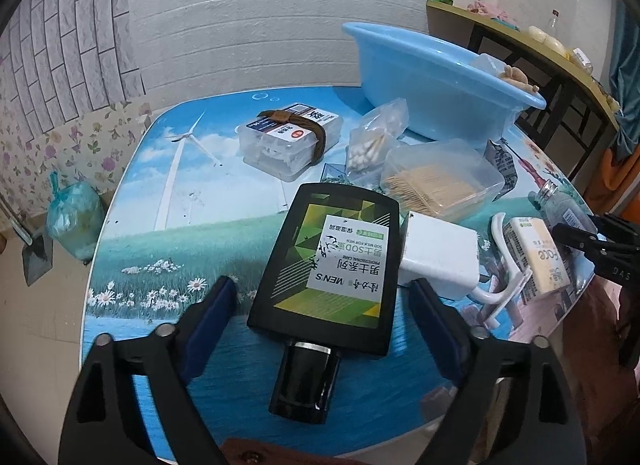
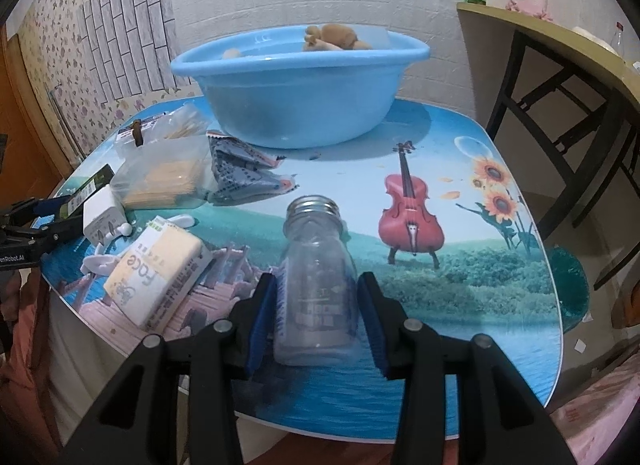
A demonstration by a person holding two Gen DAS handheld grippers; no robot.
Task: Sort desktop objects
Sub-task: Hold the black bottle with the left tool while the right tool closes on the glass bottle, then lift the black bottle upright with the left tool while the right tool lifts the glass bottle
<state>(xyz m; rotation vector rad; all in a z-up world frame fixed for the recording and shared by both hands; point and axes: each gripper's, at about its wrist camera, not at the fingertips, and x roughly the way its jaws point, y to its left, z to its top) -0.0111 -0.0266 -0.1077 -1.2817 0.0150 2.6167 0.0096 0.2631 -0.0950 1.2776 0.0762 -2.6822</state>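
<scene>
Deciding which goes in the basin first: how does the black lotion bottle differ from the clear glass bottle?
The black lotion bottle lies flat; the clear glass bottle stands upright. The black one is opaque, flat-sided and capped; the glass one is see-through, round and uncapped. Both sit on the table between open jaws.

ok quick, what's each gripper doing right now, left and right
Left gripper: open, pads clear of the flat black bottle lying between them.
Right gripper: open around the upright glass jar, pads not pressing it.

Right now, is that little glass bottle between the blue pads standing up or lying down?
Standing up. The glass bottle rests on its base on the table, its threaded neck pointing upward, with no cap on it.
</scene>
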